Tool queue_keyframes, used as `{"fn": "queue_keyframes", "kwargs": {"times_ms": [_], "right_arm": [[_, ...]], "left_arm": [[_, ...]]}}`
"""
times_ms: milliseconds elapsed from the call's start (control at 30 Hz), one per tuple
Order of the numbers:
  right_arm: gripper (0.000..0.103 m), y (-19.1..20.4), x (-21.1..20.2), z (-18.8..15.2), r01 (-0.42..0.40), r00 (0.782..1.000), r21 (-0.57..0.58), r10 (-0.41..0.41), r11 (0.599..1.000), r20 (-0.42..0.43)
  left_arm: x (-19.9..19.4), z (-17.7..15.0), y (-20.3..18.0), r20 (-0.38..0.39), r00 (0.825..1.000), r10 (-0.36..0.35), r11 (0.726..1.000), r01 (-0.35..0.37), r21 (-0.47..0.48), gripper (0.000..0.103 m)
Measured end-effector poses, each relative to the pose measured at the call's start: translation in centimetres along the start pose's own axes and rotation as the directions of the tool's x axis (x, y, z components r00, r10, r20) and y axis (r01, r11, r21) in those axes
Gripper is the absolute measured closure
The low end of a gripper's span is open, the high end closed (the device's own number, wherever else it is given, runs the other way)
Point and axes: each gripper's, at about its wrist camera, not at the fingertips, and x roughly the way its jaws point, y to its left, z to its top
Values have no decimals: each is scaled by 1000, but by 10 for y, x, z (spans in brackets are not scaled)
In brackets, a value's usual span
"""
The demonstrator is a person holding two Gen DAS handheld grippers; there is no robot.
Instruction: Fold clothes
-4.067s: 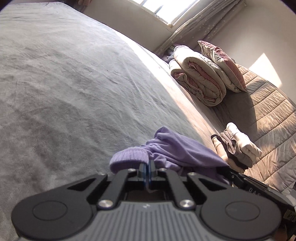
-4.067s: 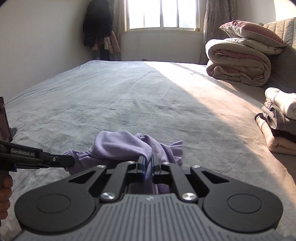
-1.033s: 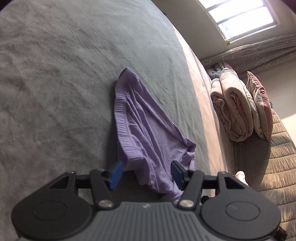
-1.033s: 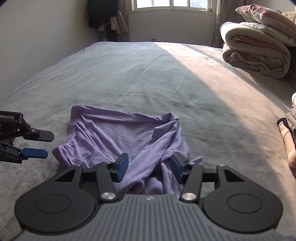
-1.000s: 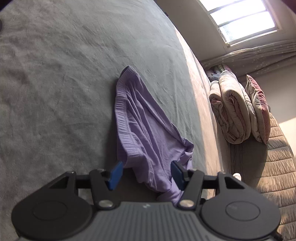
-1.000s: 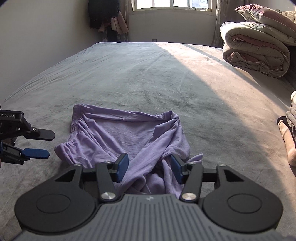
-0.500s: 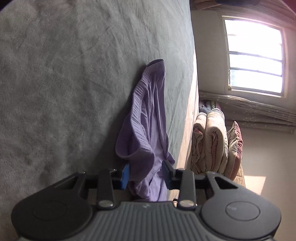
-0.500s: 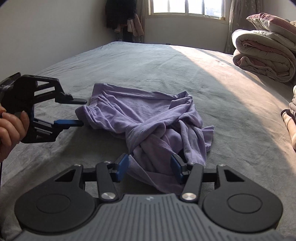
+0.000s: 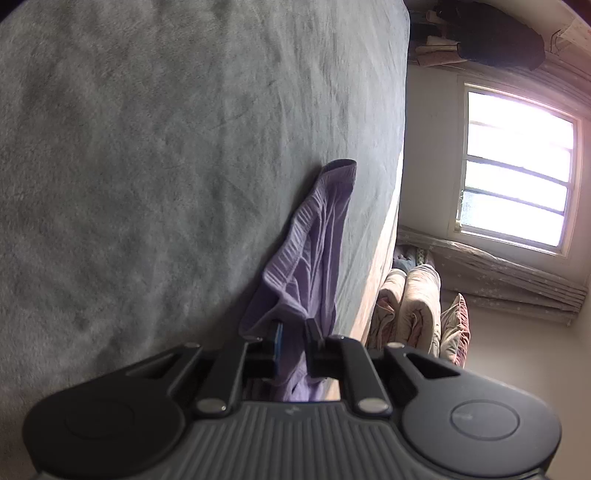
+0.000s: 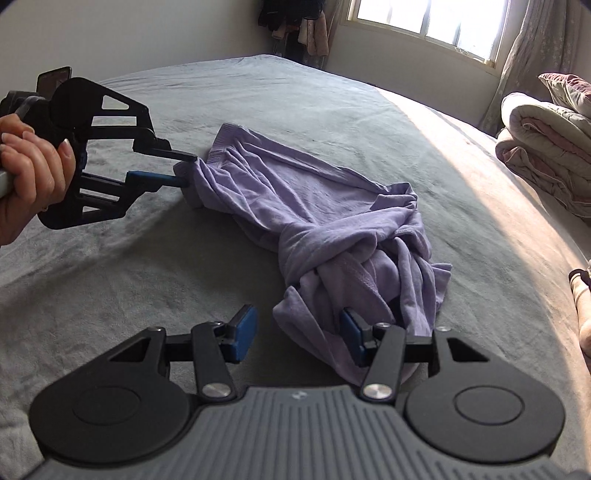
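Note:
A purple garment [image 10: 314,206] lies crumpled on the grey bed [image 10: 147,277], with its ribbed hem to the far left and a bunched end nearest me. In the right wrist view a hand [image 10: 29,166] holds my left gripper [image 10: 183,169], whose jaws are closing onto the hem corner. The left wrist view shows the left gripper [image 9: 294,332] turned on its side, with purple garment [image 9: 314,229] pinched between its pads. My right gripper [image 10: 295,332] stands open just above the bed. The bunched end lies between its pads and touches only the right one.
Folded quilts and a pillow [image 10: 546,147] are stacked at the bed's right side under the window [image 10: 424,18]. A pile of folded clothes [image 10: 583,295] shows at the right edge. Dark clothes [image 10: 291,22] hang in the far corner.
The left gripper rolled onto its side, sank and closed on the hem corner. The right gripper came down and nearer to the bunched end, still open.

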Motion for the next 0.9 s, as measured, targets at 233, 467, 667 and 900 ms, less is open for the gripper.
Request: {"fn": "queue_keyframes", "kwargs": {"times_ms": [233,467,667,900], "right_arm": [[65,-7,14,-9,101,995,-30,-101,994,-2],[95,-40,-3,3,98,993,164,-106,982,43],[95,-47,-16,10,95,991,215,-113,972,70],[95,-60,-15,8,123,988,240,-142,963,63]], "left_arm": [[-10,6,-15,105,994,40,992,-52,112,103],[-37,20,-21,70,997,28,983,-41,181,103],[-33,14,-13,-43,999,-2,994,6,108,69],[-25,11,1,-53,999,2,1000,-2,-3,63]]}}
